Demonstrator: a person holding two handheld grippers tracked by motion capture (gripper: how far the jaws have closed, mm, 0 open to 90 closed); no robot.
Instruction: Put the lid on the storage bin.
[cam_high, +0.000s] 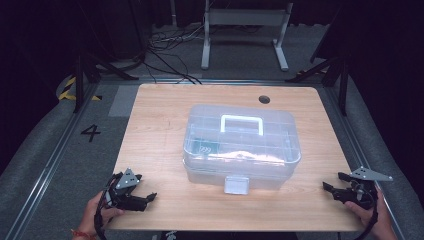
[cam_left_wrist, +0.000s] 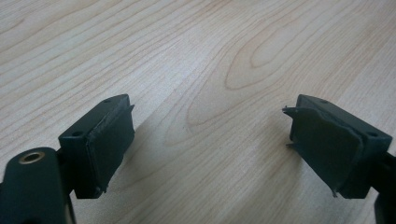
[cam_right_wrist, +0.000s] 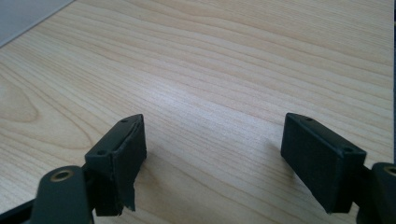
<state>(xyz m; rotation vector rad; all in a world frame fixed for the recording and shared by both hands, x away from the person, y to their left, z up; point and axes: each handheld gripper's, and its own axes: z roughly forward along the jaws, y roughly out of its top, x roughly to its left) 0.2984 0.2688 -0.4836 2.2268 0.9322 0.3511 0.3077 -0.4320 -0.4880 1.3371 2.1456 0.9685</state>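
A clear plastic storage box (cam_high: 241, 148) with a white handle (cam_high: 242, 124) and a front latch (cam_high: 236, 184) sits shut in the middle of the wooden table (cam_high: 150, 130). Something green and other contents show faintly through its lid. My left gripper (cam_high: 146, 198) rests at the table's near left corner, held by a hand, jaws open over bare wood (cam_left_wrist: 210, 135). At the near right edge my right gripper (cam_high: 331, 188) is also open, with nothing between its pads (cam_right_wrist: 212, 154). Both grippers stand well apart from the box.
A round cable hole (cam_high: 264, 99) is in the table's far right corner. Beyond the table are a white metal frame (cam_high: 245, 30), floor cables (cam_high: 170, 45) and black stands (cam_high: 85, 70). The wood around the box is bare.
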